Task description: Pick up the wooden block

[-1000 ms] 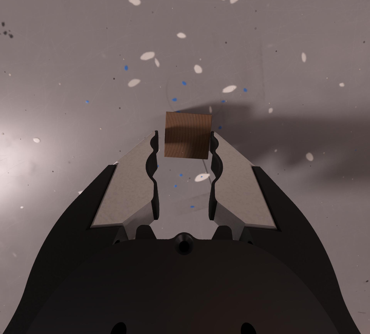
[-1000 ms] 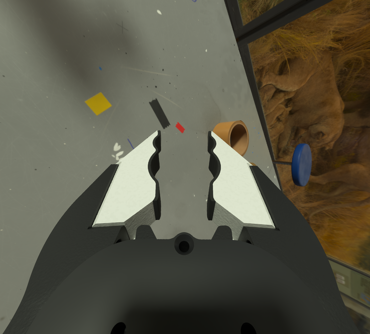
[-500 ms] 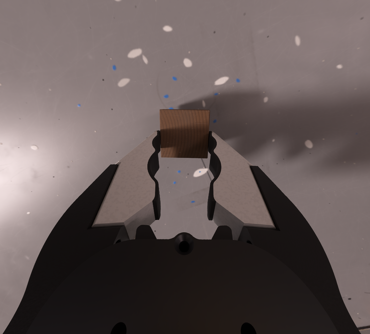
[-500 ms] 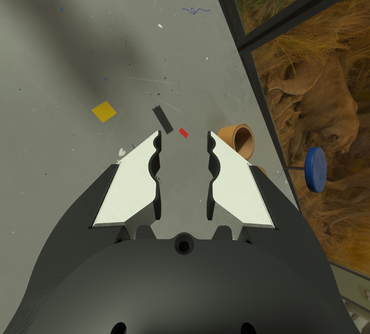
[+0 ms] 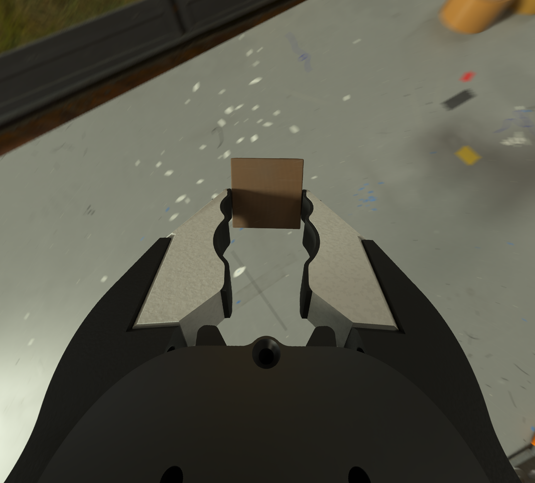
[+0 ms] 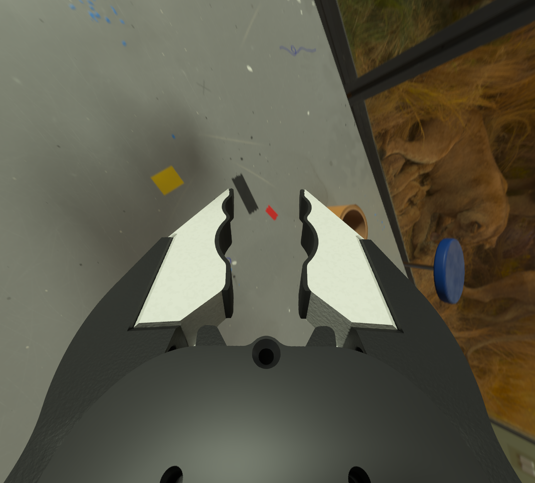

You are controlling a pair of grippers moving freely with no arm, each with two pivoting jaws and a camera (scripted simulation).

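The wooden block (image 5: pixel 266 192) is a small brown cube. In the left wrist view it sits clamped between my left gripper's (image 5: pixel 266 202) fingertips, held well above the grey speckled table (image 5: pixel 115 208). Both fingertips press against its sides, and its upper half sticks out past the tips. My right gripper (image 6: pixel 266 202) is open and empty above the same table (image 6: pixel 115 92), with nothing between its fingers. The block does not show in the right wrist view.
An orange-brown cup lies on its side near the table's edge (image 5: pixel 474 5) (image 6: pixel 354 220). A dark window frame (image 5: pixel 144 29) runs along the table's far edge. A blue round knob (image 6: pixel 448 270) on a thin rod stands beyond the table's right edge. Yellow (image 6: pixel 167 180), black (image 6: pixel 244 197) and red (image 6: pixel 271 212) patches mark the tabletop.
My left gripper closed on the block, then rose and tilted up with it, bringing the table's far edge and window into view. My right gripper drifted slightly and stays open.
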